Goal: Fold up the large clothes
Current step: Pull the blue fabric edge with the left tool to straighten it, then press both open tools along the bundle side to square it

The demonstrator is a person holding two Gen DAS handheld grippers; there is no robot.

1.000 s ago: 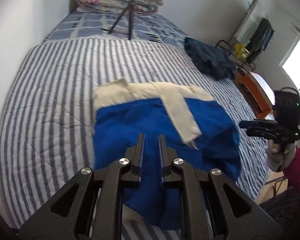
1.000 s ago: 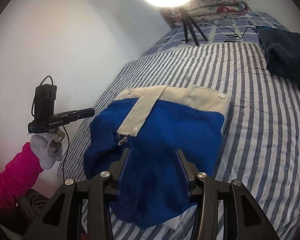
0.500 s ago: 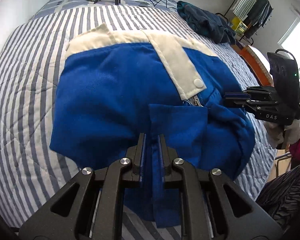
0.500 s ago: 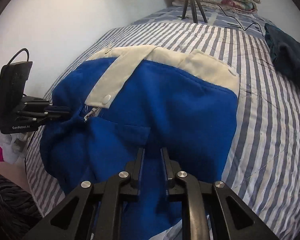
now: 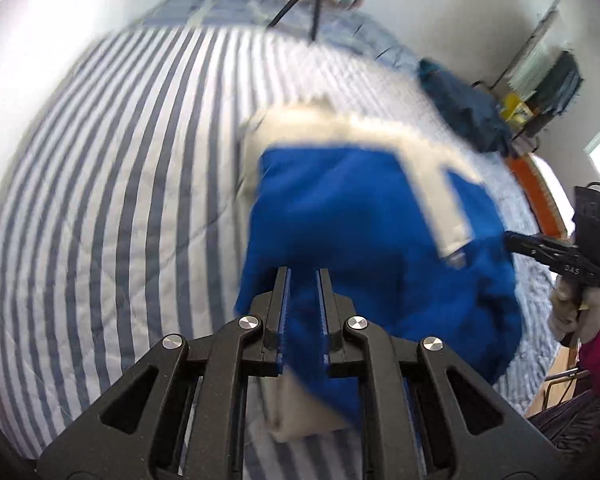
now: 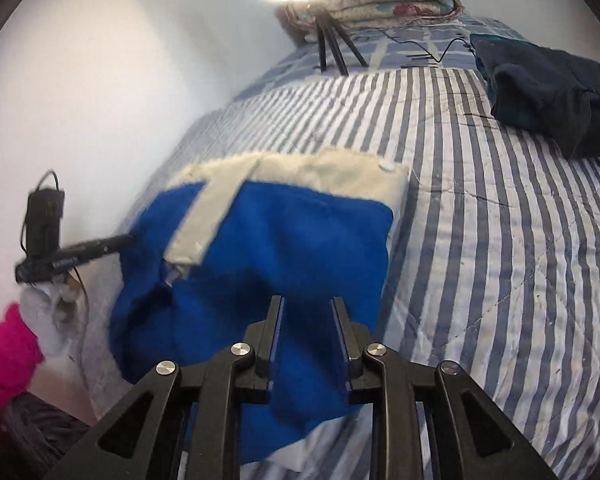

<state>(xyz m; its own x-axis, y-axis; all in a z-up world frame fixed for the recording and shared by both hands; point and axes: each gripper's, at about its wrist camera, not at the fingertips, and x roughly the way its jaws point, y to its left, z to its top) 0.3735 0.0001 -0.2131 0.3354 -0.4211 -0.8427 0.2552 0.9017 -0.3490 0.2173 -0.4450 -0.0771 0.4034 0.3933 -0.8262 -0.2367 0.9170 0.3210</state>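
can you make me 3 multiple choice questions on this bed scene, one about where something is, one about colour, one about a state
1. Where does the dark navy garment lie?
A. on the striped bedspread, beyond the blue garment and to its right
B. on the floor
C. on top of the blue garment

2. What colour is the band along the far edge of the blue garment?
A. red
B. cream
C. black

3. What is between the fingers of the left gripper?
A. nothing
B. a tripod leg
C. blue cloth

Answers: 1 A, the right wrist view shows it resting on the stripes, apart from the blue garment. 2 B, a pale cream band runs along the far edge. 3 C, the left wrist view shows blue fabric filling the narrow gap between the fingers.
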